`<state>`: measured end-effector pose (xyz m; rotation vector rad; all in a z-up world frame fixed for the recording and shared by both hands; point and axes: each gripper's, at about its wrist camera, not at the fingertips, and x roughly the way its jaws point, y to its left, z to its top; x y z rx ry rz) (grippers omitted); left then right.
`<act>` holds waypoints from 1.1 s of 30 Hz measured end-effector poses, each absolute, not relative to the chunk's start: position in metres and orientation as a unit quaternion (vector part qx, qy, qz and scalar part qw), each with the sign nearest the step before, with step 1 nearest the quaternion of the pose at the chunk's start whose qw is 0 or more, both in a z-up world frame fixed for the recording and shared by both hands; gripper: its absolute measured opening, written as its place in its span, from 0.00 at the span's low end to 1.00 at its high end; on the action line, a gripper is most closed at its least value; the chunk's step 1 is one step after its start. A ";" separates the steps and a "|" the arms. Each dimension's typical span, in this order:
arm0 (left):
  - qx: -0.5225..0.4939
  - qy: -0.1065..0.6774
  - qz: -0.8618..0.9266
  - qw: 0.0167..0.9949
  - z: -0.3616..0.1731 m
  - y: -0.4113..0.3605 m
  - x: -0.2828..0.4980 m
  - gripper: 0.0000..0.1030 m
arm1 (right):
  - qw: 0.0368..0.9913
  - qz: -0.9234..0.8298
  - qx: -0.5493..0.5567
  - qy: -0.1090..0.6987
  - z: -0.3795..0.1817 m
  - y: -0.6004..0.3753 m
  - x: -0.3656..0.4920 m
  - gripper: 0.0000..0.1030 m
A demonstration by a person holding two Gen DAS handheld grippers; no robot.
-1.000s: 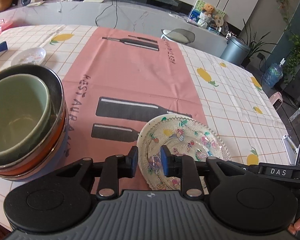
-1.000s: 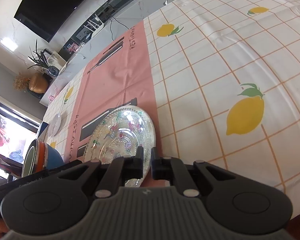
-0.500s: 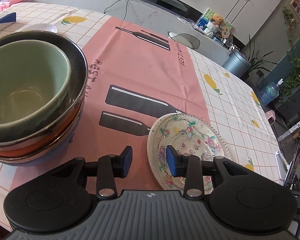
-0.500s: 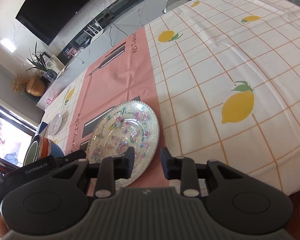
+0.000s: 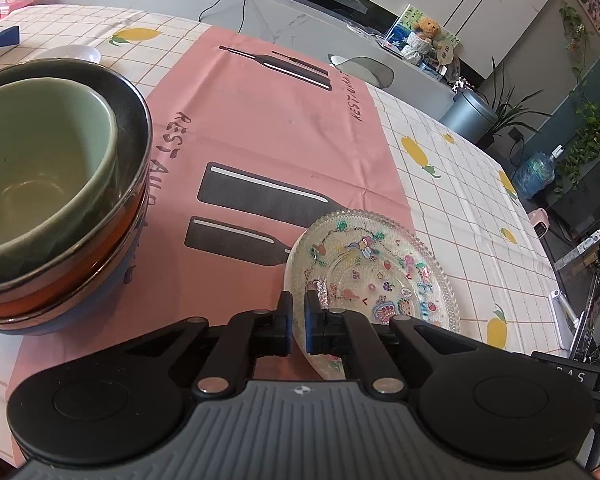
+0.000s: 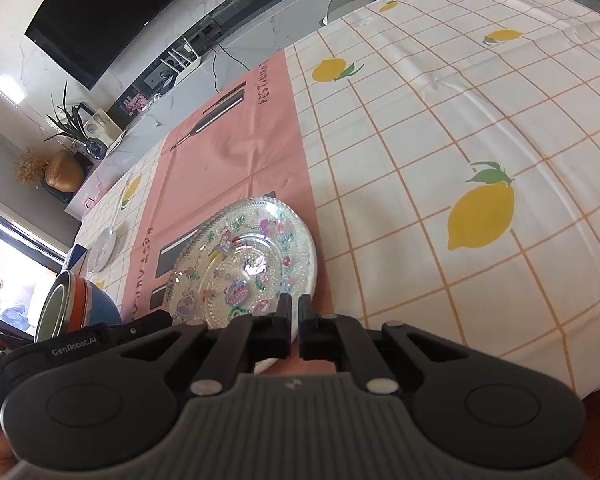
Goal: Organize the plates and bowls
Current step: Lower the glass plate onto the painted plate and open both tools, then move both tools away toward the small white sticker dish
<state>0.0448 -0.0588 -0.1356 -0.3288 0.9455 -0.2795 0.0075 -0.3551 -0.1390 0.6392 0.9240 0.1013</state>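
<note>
Both my grippers have closed since a moment ago: left gripper [image 5: 298, 322] pinches the glass plate [image 5: 374, 270] rim at seven o'clock, right gripper [image 6: 294, 326] at five, sharing its weight for lifting toward the stacked bowls [image 5: 56, 184].

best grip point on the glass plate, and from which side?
Take the glass plate by its thin beaded rim at the near edge, coming in low from the table's front. It lies flat on the pink cloth and is shallow, so only the rim gives the jaws something to pinch. The left gripper is shut on that near rim; the right gripper is shut at the rim too.
</note>
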 end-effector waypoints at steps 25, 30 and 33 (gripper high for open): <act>-0.015 0.442 -0.130 0.887 -0.064 -0.046 0.035 0.16 | 0.893 0.100 0.090 0.429 -0.071 -0.274 0.025 0.33; -0.023 0.443 -0.128 0.887 -0.042 -0.014 0.045 0.16 | 0.883 0.152 0.061 0.439 -0.056 -0.237 0.044 0.49; -0.042 0.439 -0.121 0.889 -0.027 0.015 0.055 0.16 | 0.882 0.177 0.049 0.433 -0.043 -0.215 0.058 0.56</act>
